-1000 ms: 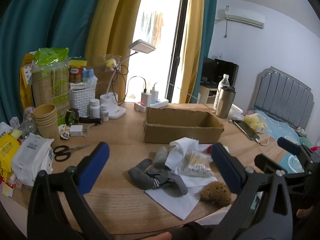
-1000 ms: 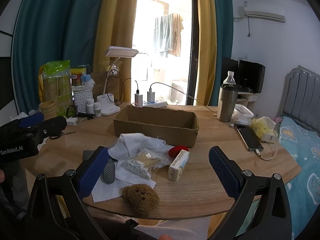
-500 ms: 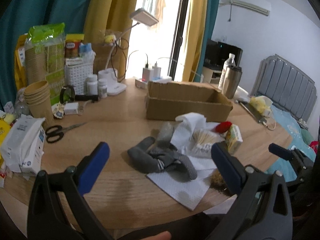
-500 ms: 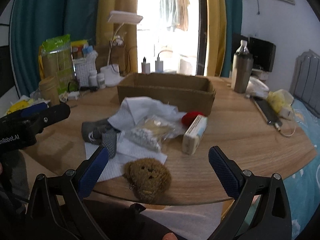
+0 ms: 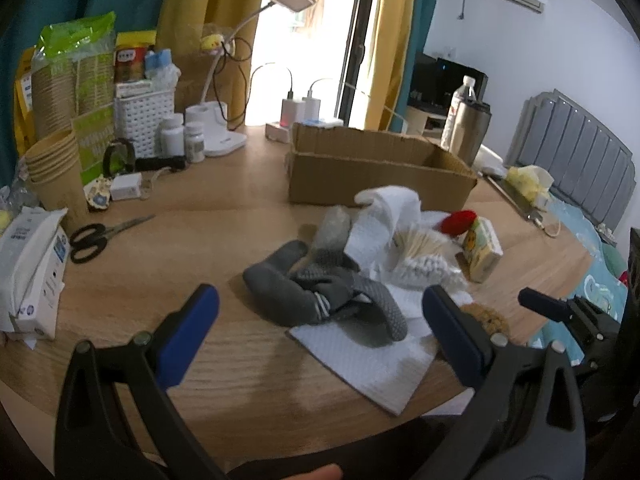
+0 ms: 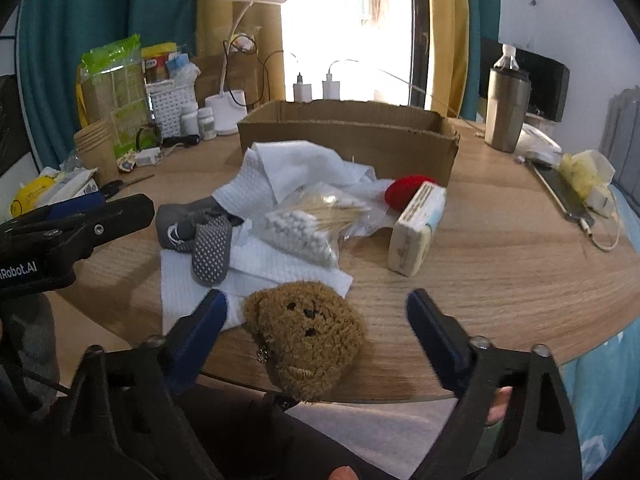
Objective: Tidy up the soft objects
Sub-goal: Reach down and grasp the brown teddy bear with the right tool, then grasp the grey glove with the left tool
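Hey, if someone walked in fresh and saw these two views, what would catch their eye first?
Probably the brown plush bear head at the table's near edge, lying between the open fingers of the right gripper. Next, the heap behind it: grey socks on white paper towels, a bag of cotton swabs and a red soft object. Behind that stands an open cardboard box.

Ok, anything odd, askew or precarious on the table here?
Yes: the brown plush bear head sits at the table's near edge, partly overhanging it. The grey socks lie tangled on a crumpled white paper towel.
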